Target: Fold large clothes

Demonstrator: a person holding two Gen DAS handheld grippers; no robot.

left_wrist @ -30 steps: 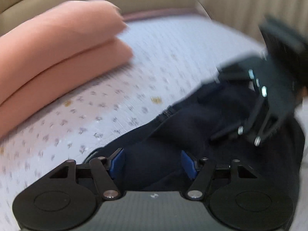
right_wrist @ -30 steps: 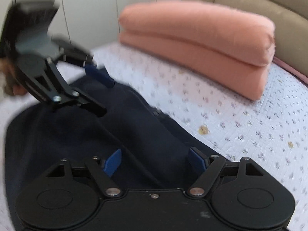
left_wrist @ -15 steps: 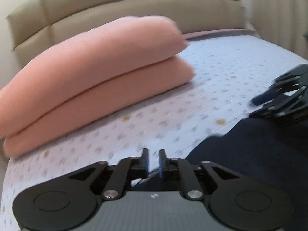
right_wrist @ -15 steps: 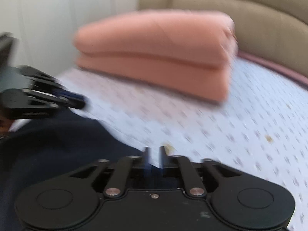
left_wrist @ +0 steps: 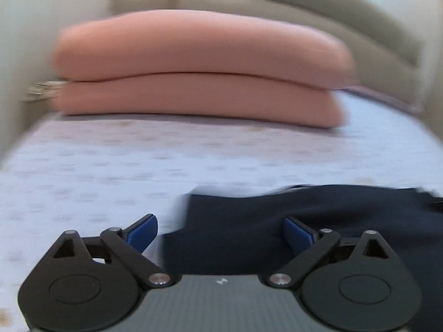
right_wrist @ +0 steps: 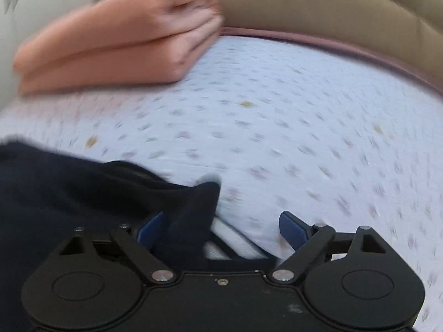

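- One dark navy garment [left_wrist: 304,221] was seen lying on the bed sheet [left_wrist: 110,166], its upper edge running across the lower part of the left wrist view.
- In the right wrist view the same garment [right_wrist: 69,193] was spread over the lower left, with one corner of cloth raised and pointing toward the sheet [right_wrist: 304,110].
- Two grippers were counted, one per view, each with two blue-padded fingers.
- The left gripper [left_wrist: 220,231] was seen with its jaws opening and spread wide; the garment's edge lay between the fingers, but no pad was pressed on it.
- The right gripper [right_wrist: 220,227] was likewise seen with its jaws opening and spread wide; the raised corner of the garment stood between the fingers, just beside the left pad [right_wrist: 151,228], and no squeeze on it was shown.
- One folded pink blanket [left_wrist: 199,66], doubled into two thick layers, was seen at the far end of the bed, well apart from the garment.
- One beige padded headboard [right_wrist: 332,8] was seen behind the blanket.
- Both views were blurred, so the sheet's small printed pattern could not be made out clearly.
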